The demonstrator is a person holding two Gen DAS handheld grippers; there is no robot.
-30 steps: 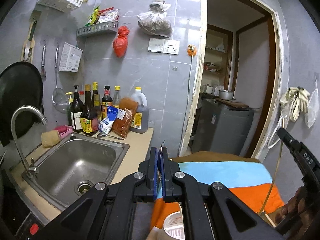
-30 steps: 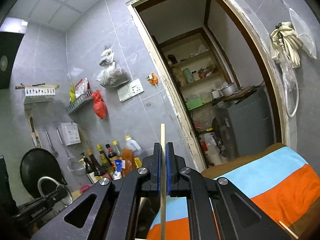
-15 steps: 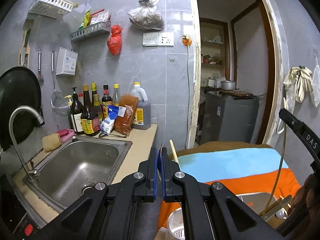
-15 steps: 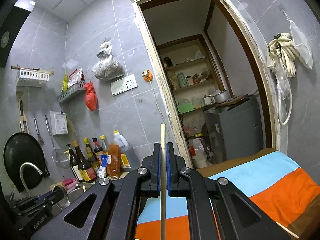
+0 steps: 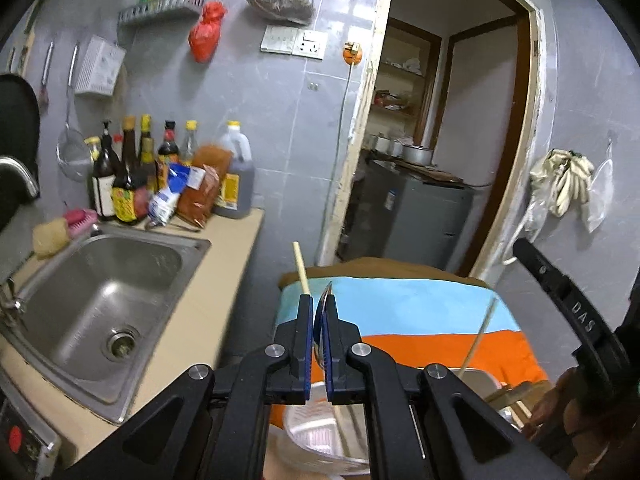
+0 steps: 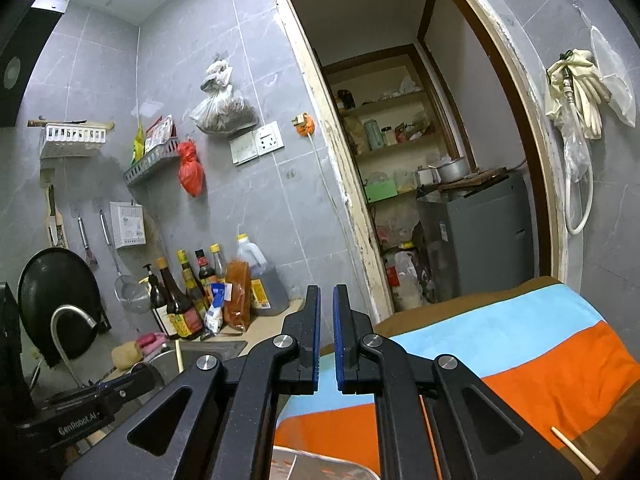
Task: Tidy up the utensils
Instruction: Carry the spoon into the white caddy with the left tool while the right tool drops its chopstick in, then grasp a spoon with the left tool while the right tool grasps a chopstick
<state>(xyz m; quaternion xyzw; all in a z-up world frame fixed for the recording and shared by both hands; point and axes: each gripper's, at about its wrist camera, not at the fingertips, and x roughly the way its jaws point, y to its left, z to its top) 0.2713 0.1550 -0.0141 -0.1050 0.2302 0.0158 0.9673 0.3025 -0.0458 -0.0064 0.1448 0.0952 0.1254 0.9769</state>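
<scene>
My left gripper (image 5: pixel 319 300) is shut on a thin metal utensil (image 5: pixel 327 290), seen edge-on, its curved tip poking up past the pads. Just below it stands a white slotted holder (image 5: pixel 316 432) with a wooden chopstick (image 5: pixel 301 268) leaning out of it. A second chopstick (image 5: pixel 480 336) slants down toward a metal tray (image 5: pixel 480 384) on the right. My right gripper (image 6: pixel 326 292) hangs over the striped cloth (image 6: pixel 500 340), jaws only a thin slit apart with nothing between them. A loose chopstick (image 6: pixel 576 454) lies on the cloth at the lower right.
A steel sink (image 5: pixel 108 292) and beige counter (image 5: pixel 224 264) lie to the left, with sauce bottles (image 5: pixel 128 184) and bags against the tiled wall. Beyond the cloth-covered table is an open doorway (image 5: pixel 440 160) with a grey appliance (image 5: pixel 420 216). Gloves (image 5: pixel 568 184) hang on the right wall.
The chopstick that stood between my right gripper's jaws is gone from them. My left gripper has dipped down toward the white holder, still gripping the metal utensil.
</scene>
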